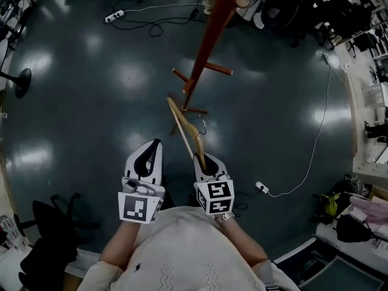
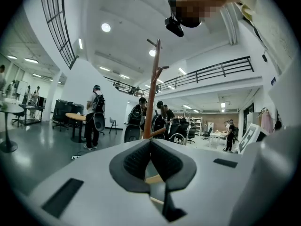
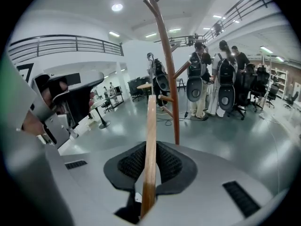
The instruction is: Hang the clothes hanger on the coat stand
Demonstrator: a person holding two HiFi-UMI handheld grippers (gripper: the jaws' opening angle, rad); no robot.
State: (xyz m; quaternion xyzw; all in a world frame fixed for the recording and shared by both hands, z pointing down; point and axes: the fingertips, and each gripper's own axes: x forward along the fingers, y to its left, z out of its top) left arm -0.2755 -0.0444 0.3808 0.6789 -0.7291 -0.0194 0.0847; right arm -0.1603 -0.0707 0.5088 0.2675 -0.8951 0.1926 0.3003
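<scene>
A wooden clothes hanger (image 1: 183, 128) with a metal hook (image 1: 202, 126) is held by my right gripper (image 1: 201, 160), which is shut on one end of it. In the right gripper view the hanger's arm (image 3: 150, 140) runs straight up between the pads. The reddish-brown coat stand (image 1: 209, 38) rises just beyond the hanger, its pegs (image 1: 218, 69) sticking out sideways; its pole (image 3: 167, 65) stands ahead in the right gripper view and the stand (image 2: 153, 91) also shows in the left gripper view. My left gripper (image 1: 154, 145) hangs beside the right one, shut on nothing.
Dark glossy floor all round. A white cable (image 1: 315, 144) and power strip (image 1: 262, 187) lie to the right, another strip (image 1: 113, 16) far left. Office chairs (image 1: 51, 223) and cluttered desks (image 1: 357, 217) line the edges. Several people (image 3: 207, 79) stand behind the stand.
</scene>
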